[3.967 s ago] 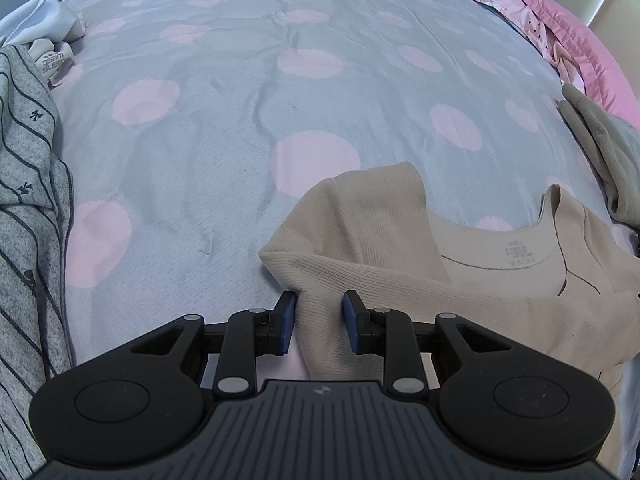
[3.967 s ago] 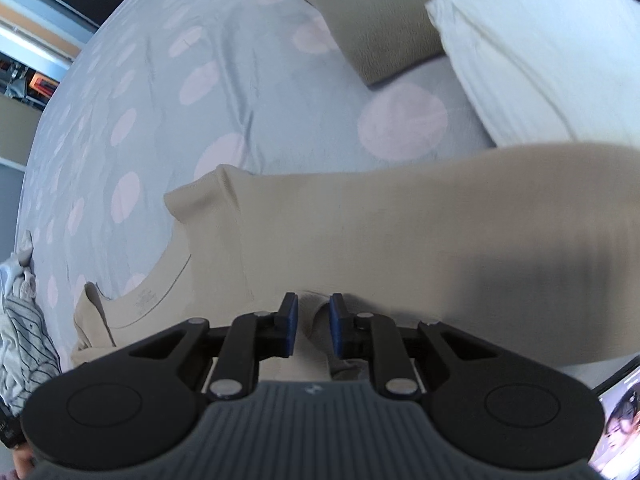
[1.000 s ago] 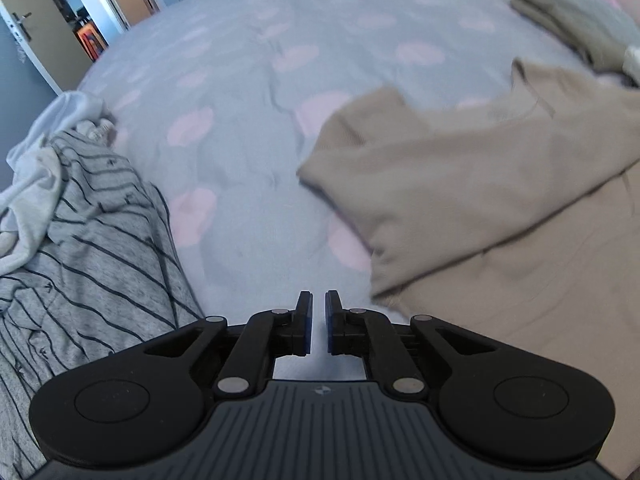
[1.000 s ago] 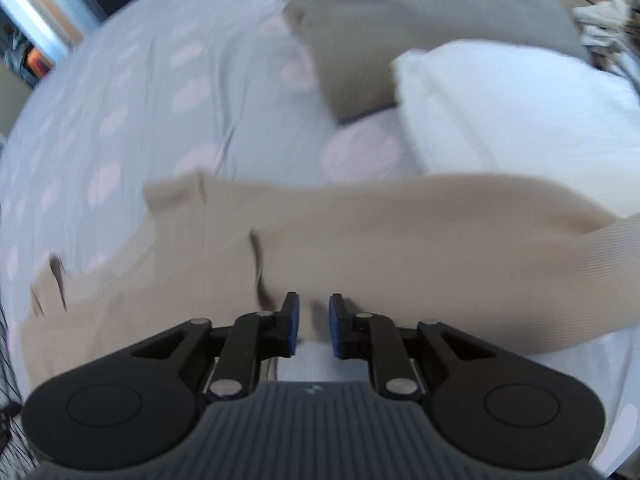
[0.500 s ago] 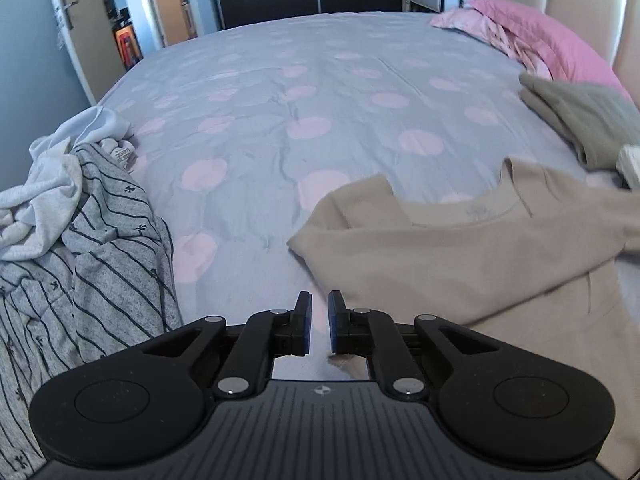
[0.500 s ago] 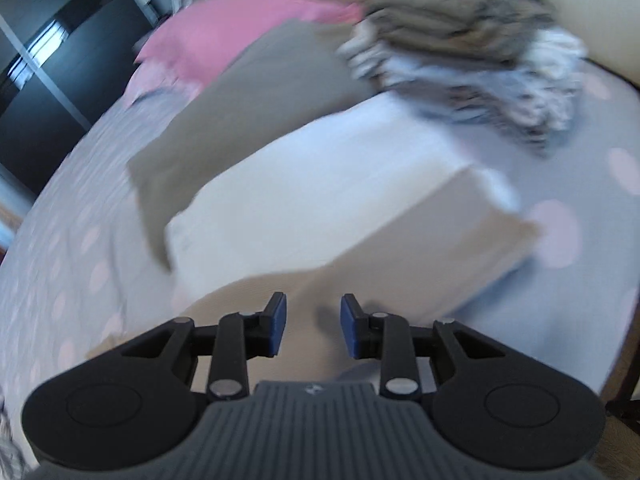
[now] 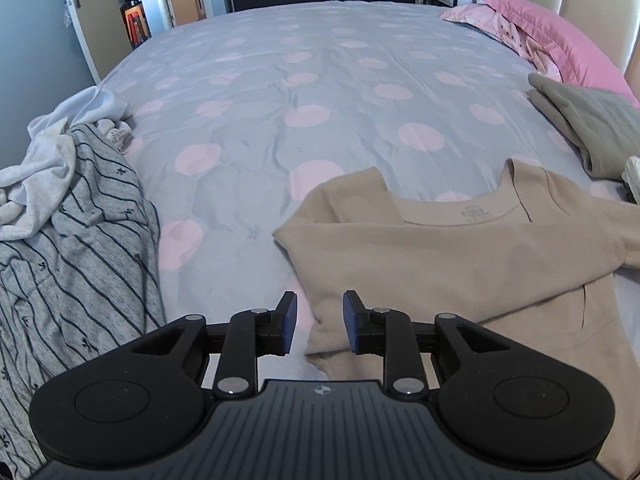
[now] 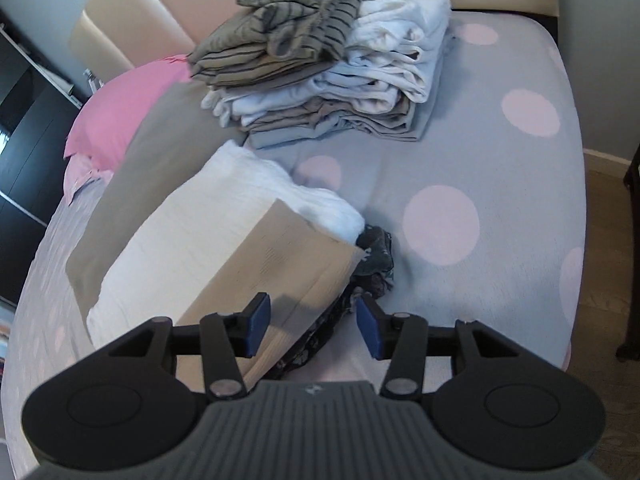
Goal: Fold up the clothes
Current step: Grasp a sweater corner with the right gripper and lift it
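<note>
Left wrist: left gripper (image 7: 318, 322) jaws just opened, nothing pinched; beige sweater (image 7: 460, 256) lies flat on the dotted bed cover (image 7: 320, 92) (one sleeve folded across). Right wrist: right gripper (image 8: 314, 326) jaws just widened, empty, over the sweater's sleeve end (image 8: 280, 264).

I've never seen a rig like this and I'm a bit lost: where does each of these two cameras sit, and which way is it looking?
Left wrist view: sits on the left gripper, looking down across the polka-dot bedspread at the beige long-sleeve top; only its open blue-padded fingers show.
Right wrist view: sits on the right gripper, facing the headboard corner, the stack of folded clothes and a beige sleeve; again only open fingers.
Shared: bedspread, beige top, pink pillow, folded olive garment.
</note>
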Demonstrator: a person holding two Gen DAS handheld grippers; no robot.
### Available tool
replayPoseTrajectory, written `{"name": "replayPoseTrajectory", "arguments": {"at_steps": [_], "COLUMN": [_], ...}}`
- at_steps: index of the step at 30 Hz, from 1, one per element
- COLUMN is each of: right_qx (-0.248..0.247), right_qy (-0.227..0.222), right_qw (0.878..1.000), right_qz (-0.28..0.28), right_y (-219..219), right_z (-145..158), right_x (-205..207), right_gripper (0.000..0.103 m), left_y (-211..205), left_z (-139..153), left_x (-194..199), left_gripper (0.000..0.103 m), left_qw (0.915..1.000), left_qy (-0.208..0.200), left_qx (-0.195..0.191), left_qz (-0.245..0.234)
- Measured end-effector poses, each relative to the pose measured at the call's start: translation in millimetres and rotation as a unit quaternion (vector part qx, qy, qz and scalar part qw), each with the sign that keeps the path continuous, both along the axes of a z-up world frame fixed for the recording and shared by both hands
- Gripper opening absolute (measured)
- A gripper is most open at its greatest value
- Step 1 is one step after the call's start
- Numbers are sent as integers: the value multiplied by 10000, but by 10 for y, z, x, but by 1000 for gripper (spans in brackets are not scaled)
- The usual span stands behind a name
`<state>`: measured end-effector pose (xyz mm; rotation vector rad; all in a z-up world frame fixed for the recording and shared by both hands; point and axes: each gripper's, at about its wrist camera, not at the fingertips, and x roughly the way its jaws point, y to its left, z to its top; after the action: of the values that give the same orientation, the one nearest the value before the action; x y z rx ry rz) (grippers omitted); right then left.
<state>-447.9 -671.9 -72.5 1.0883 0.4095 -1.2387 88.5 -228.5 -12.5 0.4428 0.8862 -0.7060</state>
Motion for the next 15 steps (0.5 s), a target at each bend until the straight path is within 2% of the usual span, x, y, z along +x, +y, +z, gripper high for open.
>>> {"name": "replayPoseTrajectory", "arguments": {"at_steps": [5, 7, 8, 9, 13, 15], "right_qx": [-79, -86, -76, -70, -505, -885], "right_qy": [101, 235, 319, 400, 456, 467], "right_qw": [9999, 9996, 9994, 9991, 9975, 9939], "right_qz": [52, 113, 126, 122, 181, 471], "right_y": [-77, -85, -81, -73, 77, 187], "right_z": [-24, -17, -8, 4, 237, 435], "right_x": [69, 103, 115, 123, 193, 316], "right_gripper": [44, 28, 13, 9, 7, 7], "left_y": [-61, -78, -86, -93, -120, -135], "left_z": [-51, -64, -70, -74, -73, -62], "left_x": [-111, -140, -146, -147, -146, -147], "left_gripper": [24, 24, 24, 24, 24, 24], "left_qw": [9994, 9990, 9989, 9988, 9989, 9990], "left_qy": [-143, -189, -198, -200, -172, -148], "left_qx": [170, 215, 233, 248, 227, 182], "left_qz": [-262, -339, -353, -362, -369, -383]}}
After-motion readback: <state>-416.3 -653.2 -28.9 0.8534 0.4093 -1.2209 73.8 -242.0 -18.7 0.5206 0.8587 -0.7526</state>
